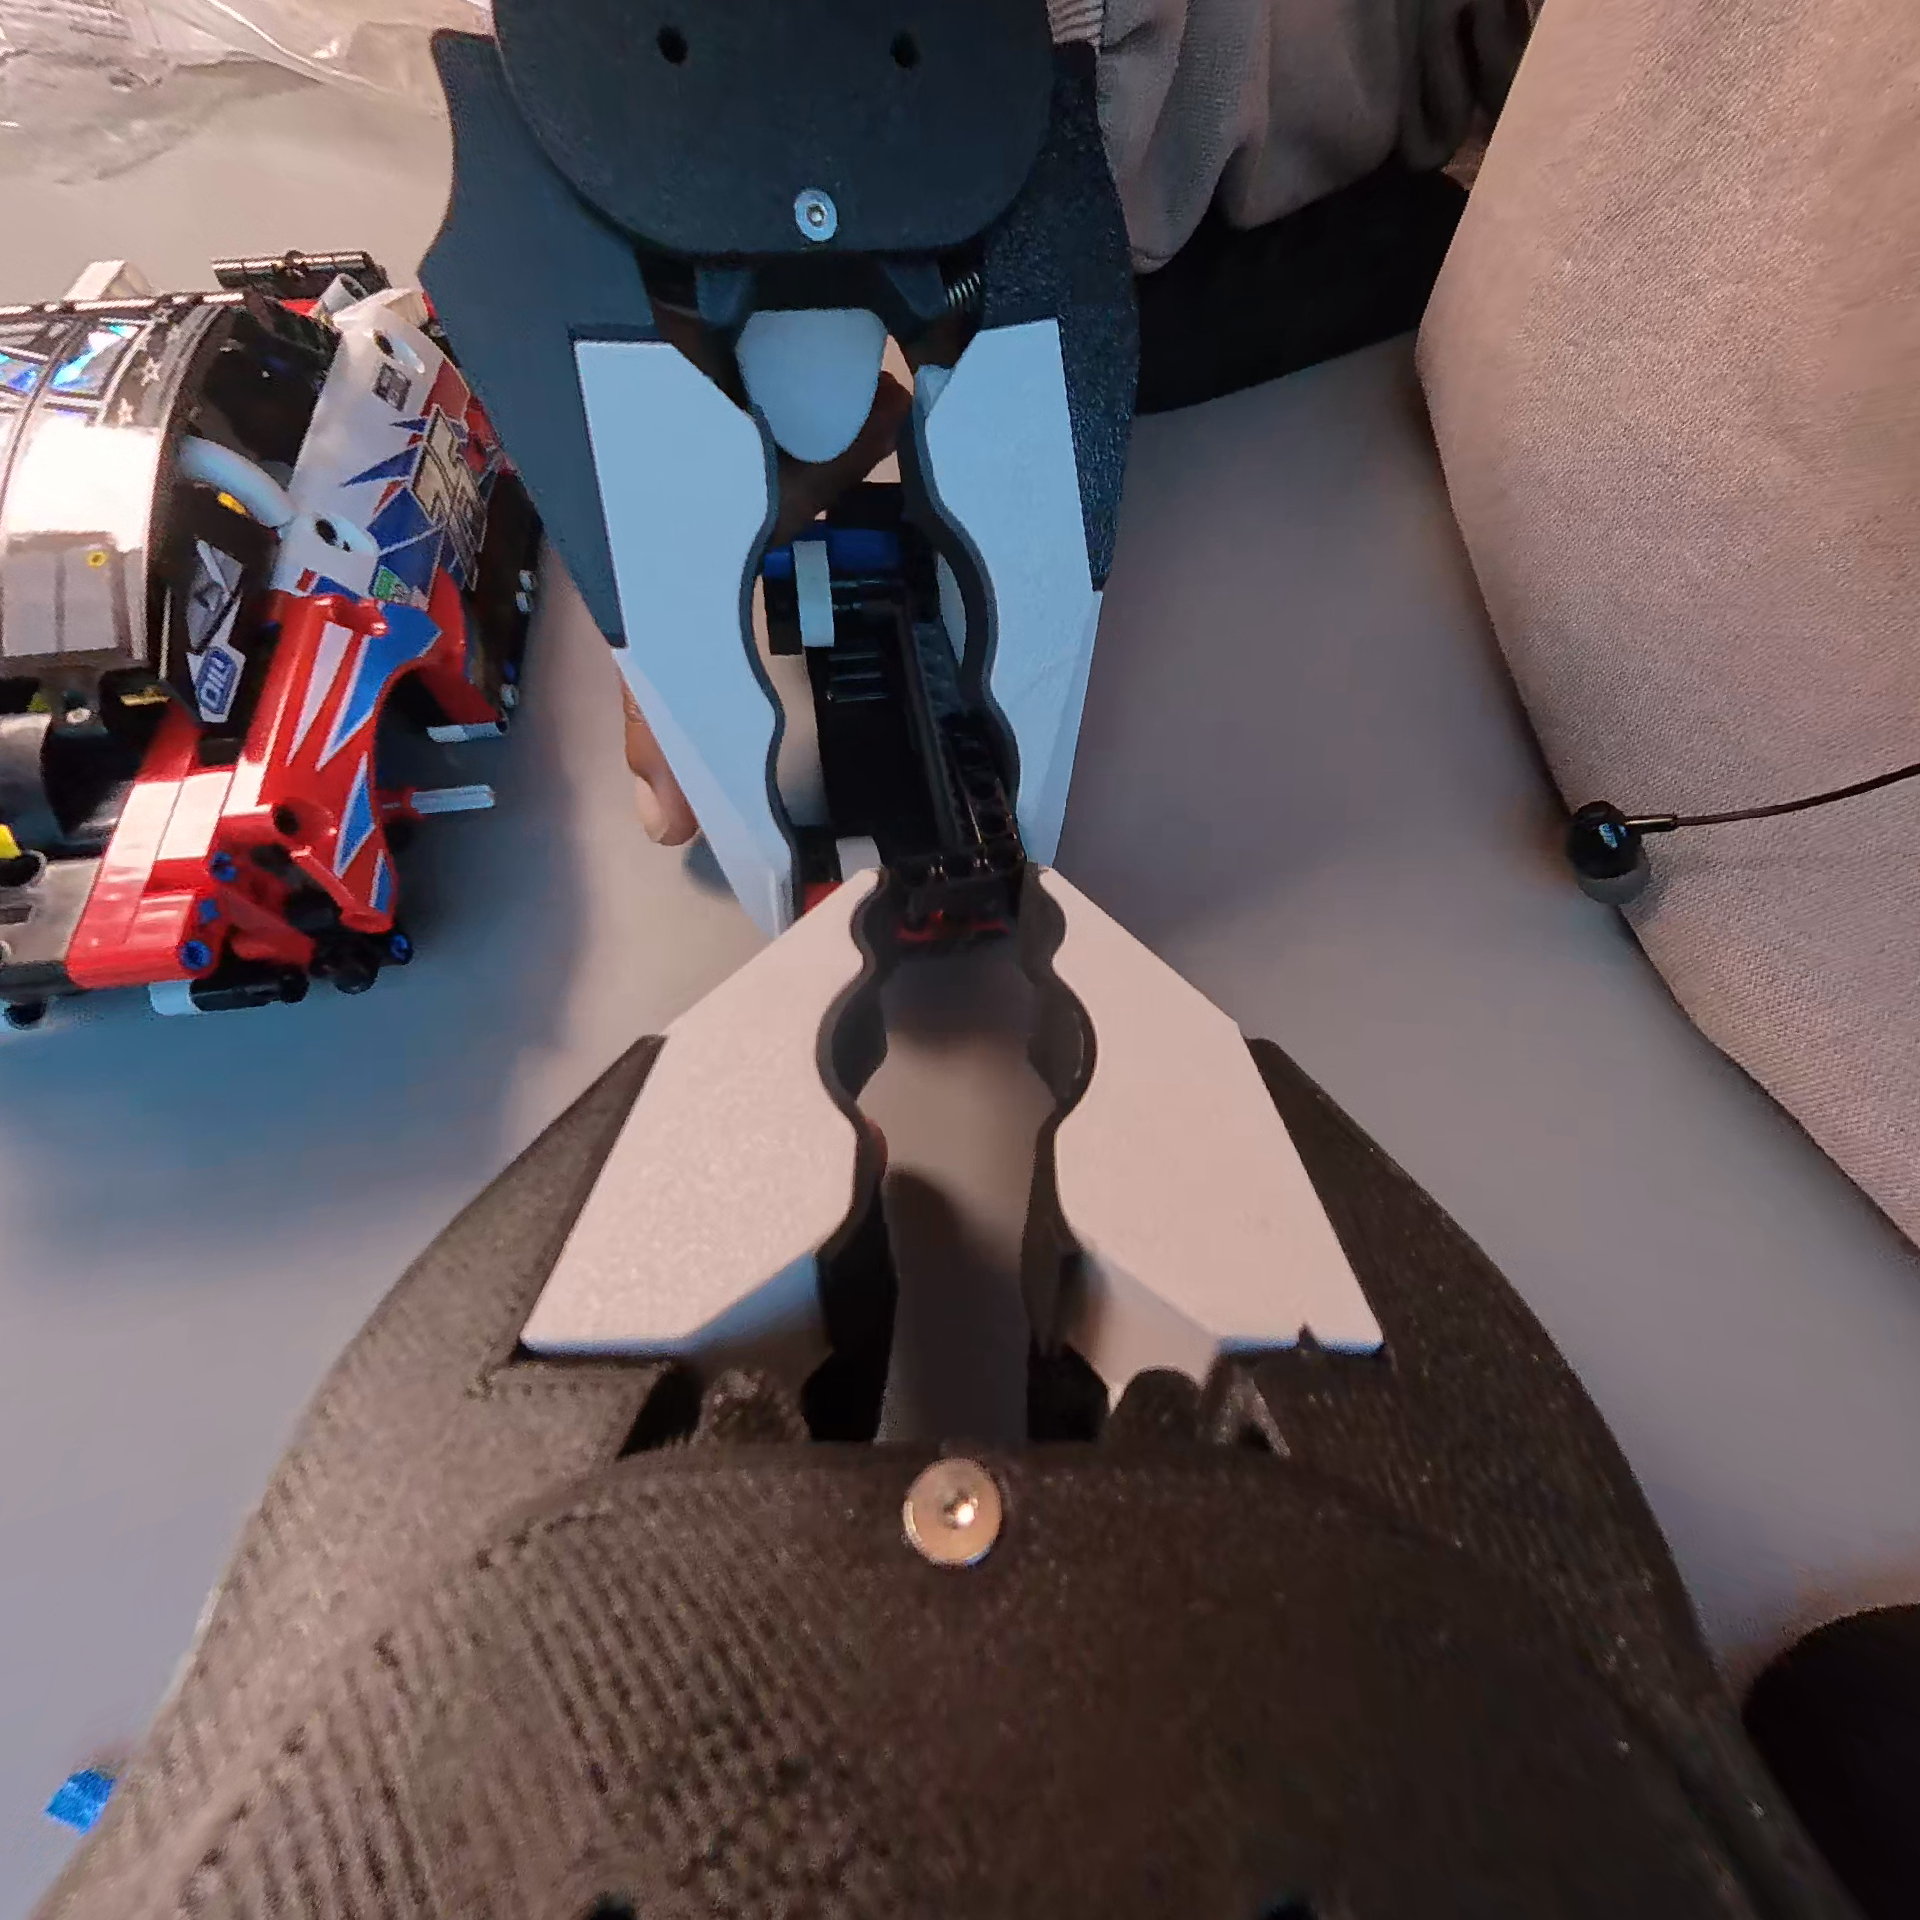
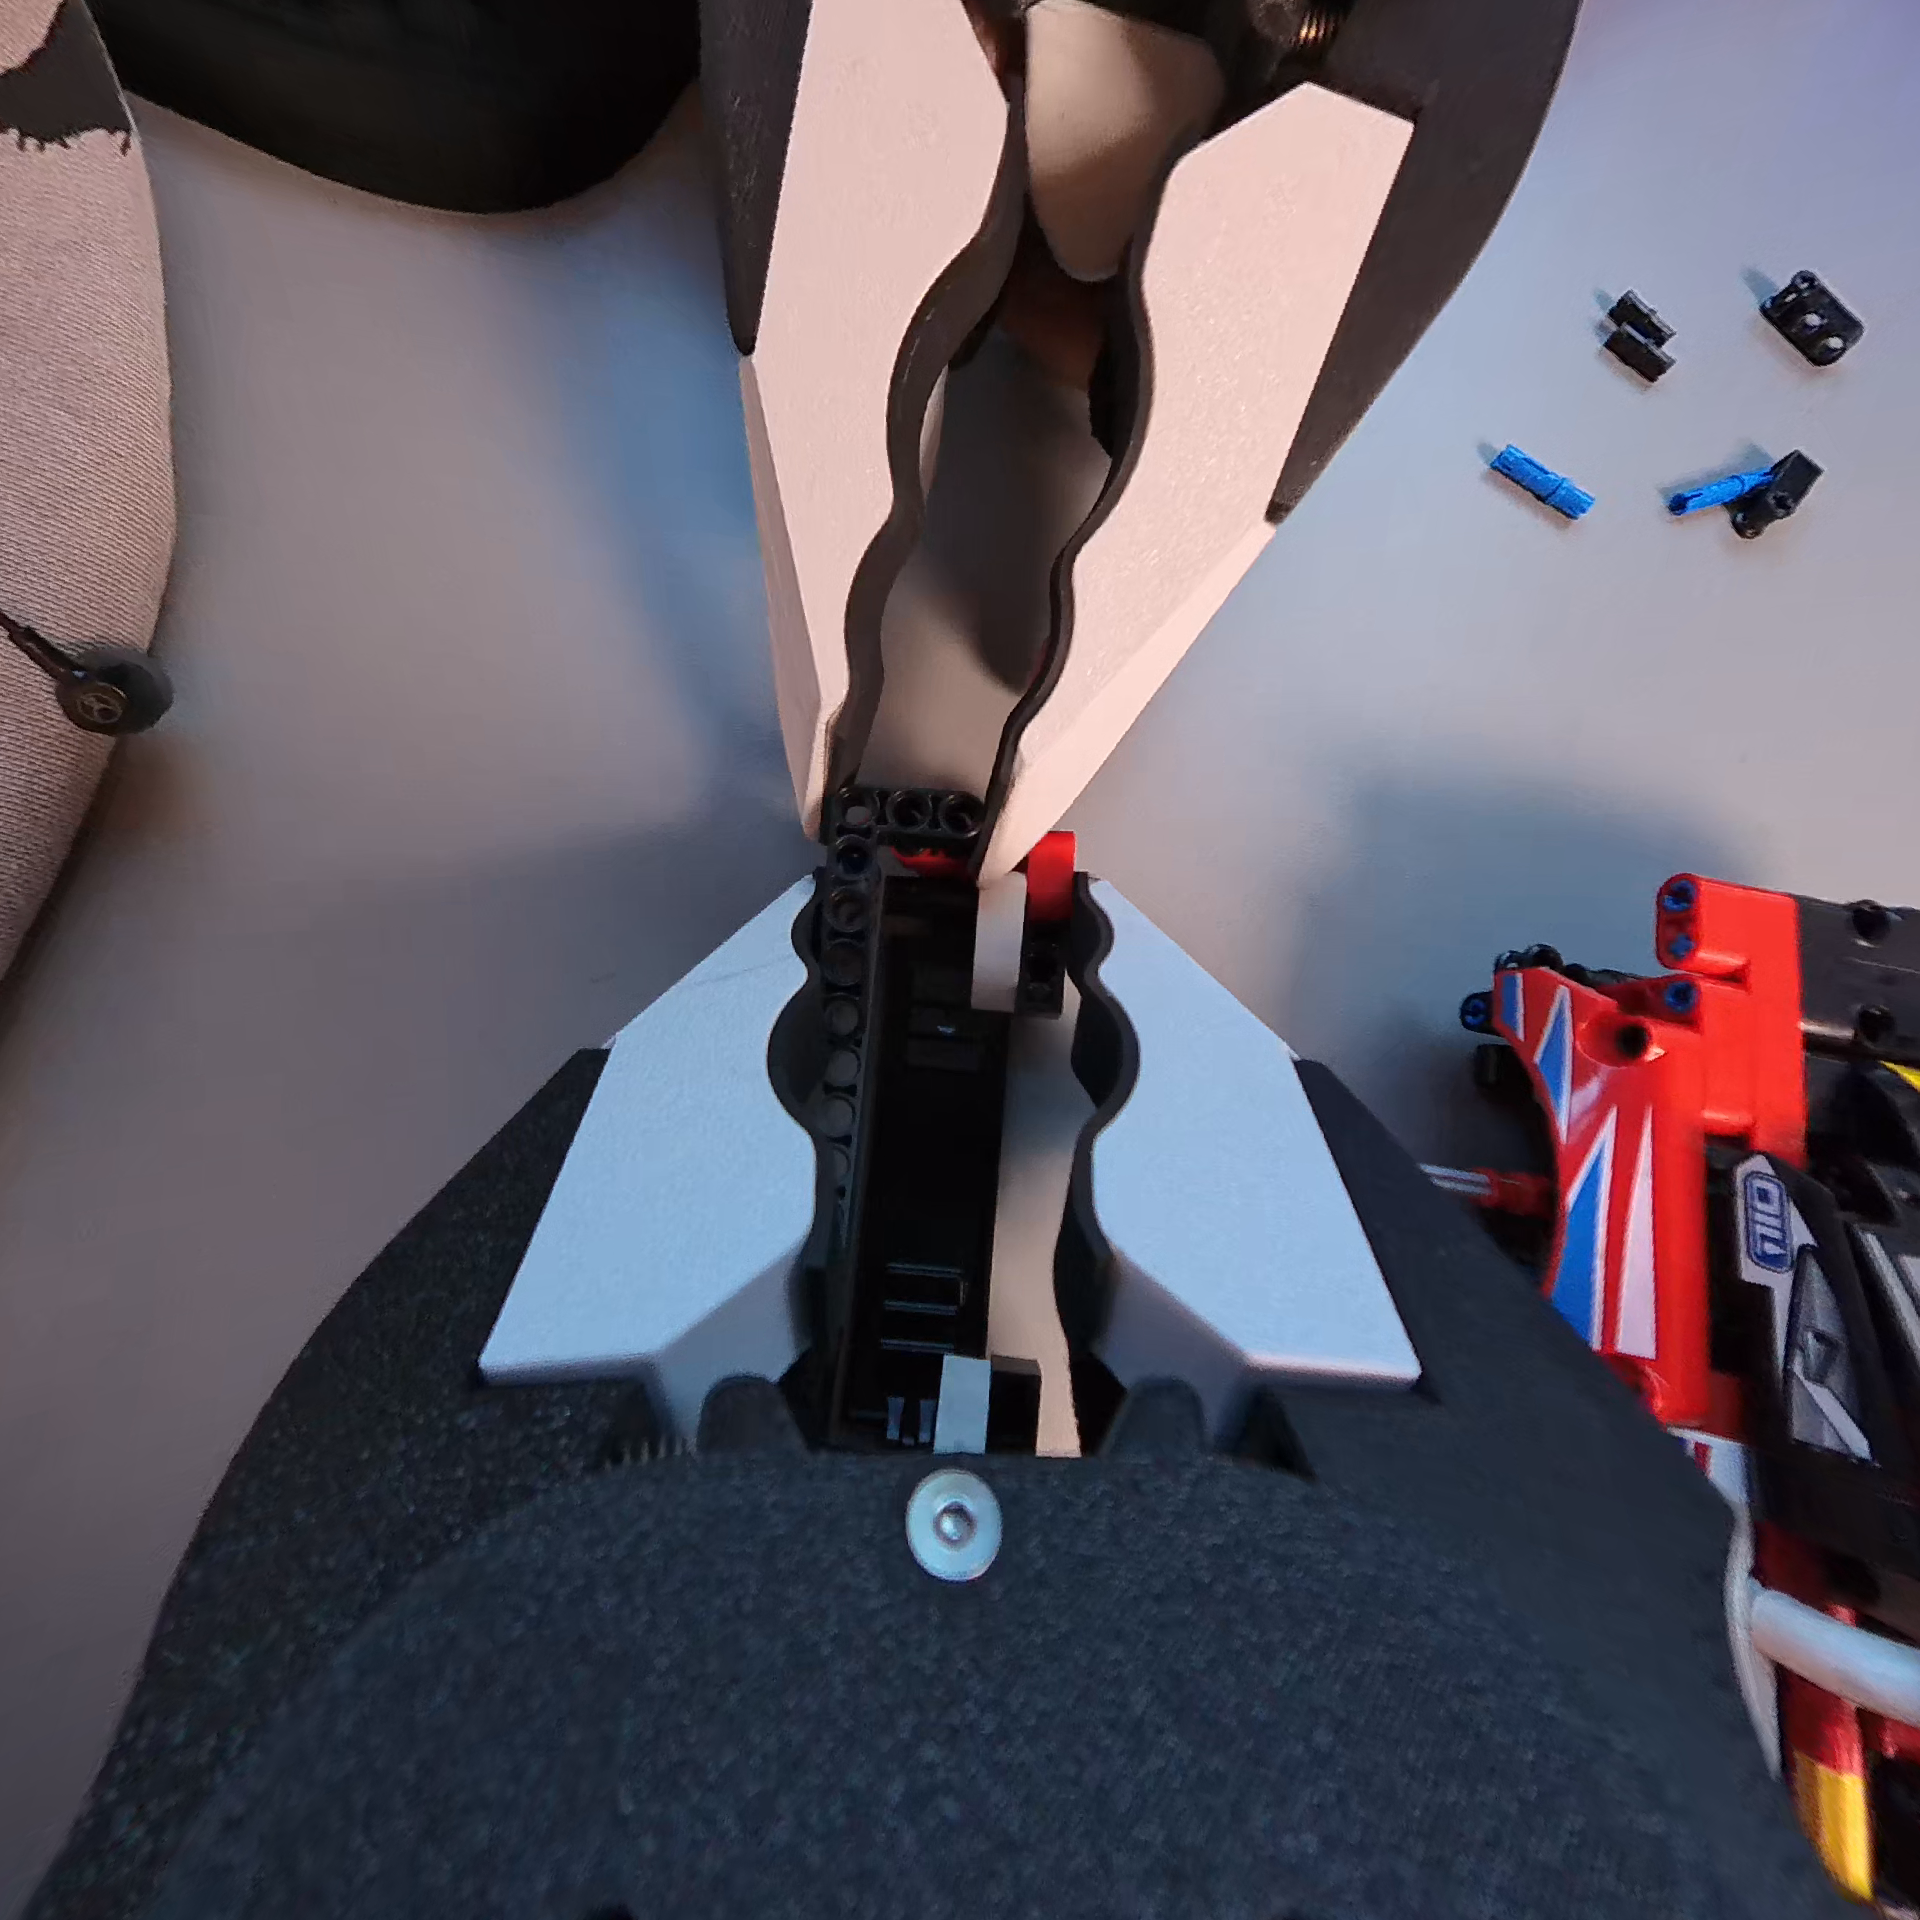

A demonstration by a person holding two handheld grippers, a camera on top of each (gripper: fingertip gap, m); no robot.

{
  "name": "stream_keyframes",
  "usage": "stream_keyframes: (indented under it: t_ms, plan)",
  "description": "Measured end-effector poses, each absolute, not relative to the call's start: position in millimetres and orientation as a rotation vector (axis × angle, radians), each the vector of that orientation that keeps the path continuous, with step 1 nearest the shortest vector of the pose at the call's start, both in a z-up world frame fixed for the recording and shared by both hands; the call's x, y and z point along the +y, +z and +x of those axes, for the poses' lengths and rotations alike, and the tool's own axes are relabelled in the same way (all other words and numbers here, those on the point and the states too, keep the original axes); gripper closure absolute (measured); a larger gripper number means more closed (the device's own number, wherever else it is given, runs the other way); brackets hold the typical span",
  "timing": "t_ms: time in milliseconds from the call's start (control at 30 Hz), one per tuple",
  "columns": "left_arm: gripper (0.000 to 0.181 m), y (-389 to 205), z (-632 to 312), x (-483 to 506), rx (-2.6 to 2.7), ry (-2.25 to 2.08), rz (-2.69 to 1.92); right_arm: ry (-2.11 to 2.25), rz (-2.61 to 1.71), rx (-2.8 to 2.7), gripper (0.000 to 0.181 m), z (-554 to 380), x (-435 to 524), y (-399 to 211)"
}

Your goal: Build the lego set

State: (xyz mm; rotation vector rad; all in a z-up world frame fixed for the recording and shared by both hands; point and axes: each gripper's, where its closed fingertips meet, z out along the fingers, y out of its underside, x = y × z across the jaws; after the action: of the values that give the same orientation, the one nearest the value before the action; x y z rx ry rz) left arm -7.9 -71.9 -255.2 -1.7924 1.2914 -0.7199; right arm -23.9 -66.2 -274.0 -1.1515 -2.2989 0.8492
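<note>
The 2 claws met tip to tip over the table (image 1: pixel 260 1195), sharing 1 long black lego frame (image 2: pixel 914 1122). The right gripper (image 2: pixel 940 914) was clamped along its length, the frame running back between its fingers. The left gripper (image 1: pixel 951 904) pinched the far end at its tips. The frame looked light and stiff, but its pinned joints could probably pop under twist, so the studded beam edges seemed the safest hold. The red car body (image 1: pixel 260 675) lay well left of the left claw, loose pins (image 2: pixel 1538 478) beyond the right
</note>
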Motion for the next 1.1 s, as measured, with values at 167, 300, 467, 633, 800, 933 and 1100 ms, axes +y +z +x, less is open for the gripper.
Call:
stream_keyframes:
  t_ms: [167,300,467,633,800,933,1100]
  plan:
    - [0.16,-254,-7,-71,1.247,-0.74,-1.824,0.868,-1.182,-2.295,0.138,-24,-65,-274]
    - [0.152,-252,-8,-69,1.223,-0.733,-1.836,0.867,-1.18,-2.296,0.139,-24,-65,-274]
    - [0.149,-240,-10,-69,1.177,-0.707,-1.826,0.868,-1.181,-2.294,0.139,-24,-65,-274]
    - [0.153,-232,-8,-68,1.126,-0.588,-1.871,0.864,-1.185,-2.291,0.139,-24,-65,-274]
    - [0.153,-241,-4,-67,1.124,-0.502,-1.933,0.857,-1.186,-2.287,0.139,-24,-65,-274]
    - [0.158,-250,-6,-66,1.129,-0.482,-1.945,0.85,-1.18,-2.288,0.139,-24,-65,-274]
    - [0.159,-250,-6,-66,1.125,-0.52,-1.884,0.847,-1.176,-2.288,0.138,-24,-65,-274]
